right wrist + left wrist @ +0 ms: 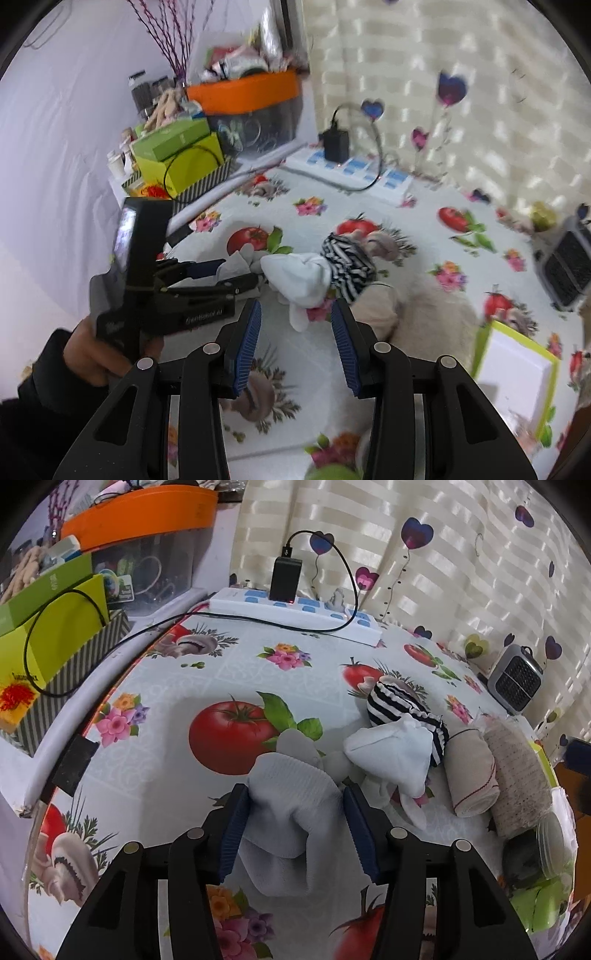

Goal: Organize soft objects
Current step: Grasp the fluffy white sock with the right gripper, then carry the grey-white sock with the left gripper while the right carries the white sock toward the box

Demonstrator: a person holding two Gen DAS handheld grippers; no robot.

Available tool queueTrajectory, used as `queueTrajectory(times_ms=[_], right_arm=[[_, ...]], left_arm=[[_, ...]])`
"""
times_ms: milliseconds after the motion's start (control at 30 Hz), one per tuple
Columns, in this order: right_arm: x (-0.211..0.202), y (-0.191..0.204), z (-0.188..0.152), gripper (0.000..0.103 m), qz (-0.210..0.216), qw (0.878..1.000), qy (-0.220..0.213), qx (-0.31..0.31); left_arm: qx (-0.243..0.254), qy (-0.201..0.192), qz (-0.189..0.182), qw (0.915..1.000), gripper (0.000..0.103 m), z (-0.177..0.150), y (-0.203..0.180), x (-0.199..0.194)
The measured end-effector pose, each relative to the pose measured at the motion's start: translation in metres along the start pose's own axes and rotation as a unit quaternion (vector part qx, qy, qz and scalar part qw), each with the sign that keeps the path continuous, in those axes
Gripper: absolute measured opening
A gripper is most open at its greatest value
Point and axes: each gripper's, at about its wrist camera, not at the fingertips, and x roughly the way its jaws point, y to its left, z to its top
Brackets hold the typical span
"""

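Left gripper (295,808) pinching the grey sock (291,797), its length trailing back between the fingers; right gripper (295,328) spread, white bundle (299,280) just ahead on the worktop (166,738), nearer it

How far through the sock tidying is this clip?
Early. Two beige rolls already lie side by side. In hand: the left gripper holds a grey sock. Left: the white bundle and striped sock, loose on the table; the right gripper is open and empty.
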Motion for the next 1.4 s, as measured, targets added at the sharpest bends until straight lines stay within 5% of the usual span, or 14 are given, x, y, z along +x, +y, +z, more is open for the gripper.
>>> queueTrajectory(times_ms=[133, 300, 700, 767, 867, 1400], right_arm=[[0.045, -0.008, 0.016, 0.041, 0.045, 0.997, 0.056, 0.035], [0.084, -0.013, 0.029, 0.041, 0.053, 0.991, 0.103, 0.065], [0.147, -0.020, 0.036, 0.048, 0.013, 0.981, 0.160, 0.104], [0.149, -0.016, 0.036, 0.048, 0.005, 0.983, 0.154, 0.098], [0.145, -0.008, 0.035, 0.029, 0.002, 0.987, 0.140, 0.082], [0.053, -0.002, 0.005, 0.026, 0.036, 0.995, 0.049, 0.081]], left_arm=[[-0.003, 0.001, 0.005, 1.0000, 0.043, -0.002, 0.002, -0.003], [-0.024, -0.001, -0.002, 0.9997, 0.039, -0.007, 0.013, -0.011], [-0.027, -0.002, -0.002, 0.9996, 0.039, -0.012, 0.019, -0.012], [-0.027, -0.002, -0.001, 0.9996, 0.039, -0.012, 0.018, -0.012], [-0.028, -0.001, -0.002, 0.9996, 0.039, -0.013, 0.019, -0.014], [-0.036, -0.021, -0.011, 0.9991, 0.029, -0.036, 0.014, -0.053]])
